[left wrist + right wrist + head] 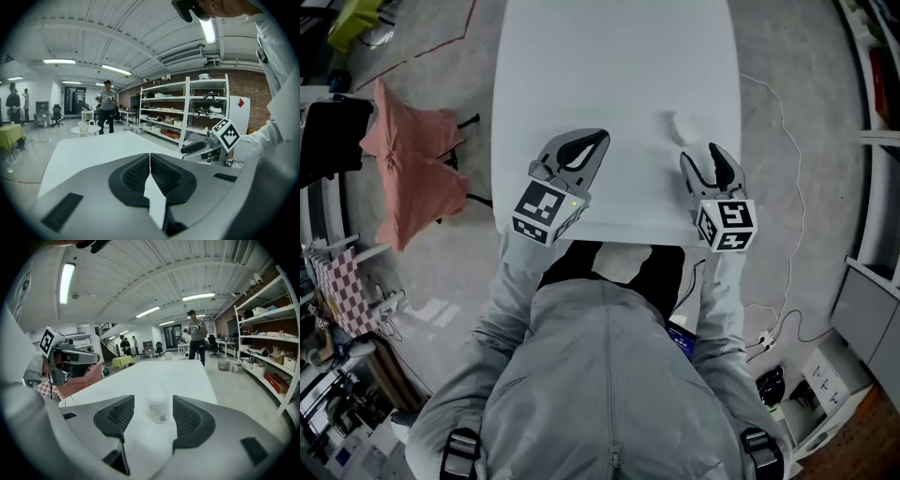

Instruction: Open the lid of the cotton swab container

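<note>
White cotton swab container [158,404] stands upright before spread right gripper [703,159]; left gripper [598,141] closed.

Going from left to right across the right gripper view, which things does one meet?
Left gripper with marker cube, yellow-green covered table, small white plastic cotton swab container, standing person in a cap, white metal shelves.

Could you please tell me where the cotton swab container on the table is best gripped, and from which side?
Take the cotton swab container by its lower body, around the label, which leaves the top free. It stands upright on the table, so I'd come in level from the near side with the right hand-held gripper, whose open jaws line up either side of it.
</note>
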`<state>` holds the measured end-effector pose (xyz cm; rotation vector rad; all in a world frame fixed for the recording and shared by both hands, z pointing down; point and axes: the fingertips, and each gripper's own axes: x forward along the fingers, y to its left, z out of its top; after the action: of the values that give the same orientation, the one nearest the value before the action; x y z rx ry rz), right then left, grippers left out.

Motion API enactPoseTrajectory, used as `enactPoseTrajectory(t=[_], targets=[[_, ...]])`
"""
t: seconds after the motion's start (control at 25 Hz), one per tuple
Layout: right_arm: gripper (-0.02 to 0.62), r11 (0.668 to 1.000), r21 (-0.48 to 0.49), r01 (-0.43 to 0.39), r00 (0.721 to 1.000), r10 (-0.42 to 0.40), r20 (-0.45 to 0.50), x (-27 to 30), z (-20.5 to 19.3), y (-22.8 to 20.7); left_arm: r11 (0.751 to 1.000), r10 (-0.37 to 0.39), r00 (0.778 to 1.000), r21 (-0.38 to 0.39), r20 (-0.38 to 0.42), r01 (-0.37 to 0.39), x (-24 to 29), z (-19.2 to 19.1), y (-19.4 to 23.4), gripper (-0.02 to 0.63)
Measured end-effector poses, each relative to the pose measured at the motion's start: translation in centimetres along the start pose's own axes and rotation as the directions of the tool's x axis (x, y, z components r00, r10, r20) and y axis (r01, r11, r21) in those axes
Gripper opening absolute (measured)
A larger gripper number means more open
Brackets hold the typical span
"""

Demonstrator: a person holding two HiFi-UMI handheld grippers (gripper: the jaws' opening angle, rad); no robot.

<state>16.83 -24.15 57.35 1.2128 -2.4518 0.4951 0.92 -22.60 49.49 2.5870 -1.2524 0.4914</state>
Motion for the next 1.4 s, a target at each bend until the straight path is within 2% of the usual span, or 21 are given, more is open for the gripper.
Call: enactPoseTrajectory(t=[0.24,0.88,1.4], targets=[[0.256,0.999,-0.018,-0.031,0.999,0.03,-0.044,2.1,-1.8,-0.3,0.999,0.024,0.999,-0.024,-0.035,-0.025,0.8,-2.0,0.5,0.023],[0.263,0.996,-0.061,-0.061,0.994,0.055,-0.1,6.0,-3.3,-1.4,0.996,0.039,0.997,-0.071,-0.072,-0.044,2.3,-4.7,0.5,0.023],[0.262,0.996,-0.076,-0.043,0.986,0.03,-0.167,7.1,-4.0,-1.2,0.998,0.008,0.996,-0.062,-0.085,-0.013,2.4,-5.2,0.5,0.023]])
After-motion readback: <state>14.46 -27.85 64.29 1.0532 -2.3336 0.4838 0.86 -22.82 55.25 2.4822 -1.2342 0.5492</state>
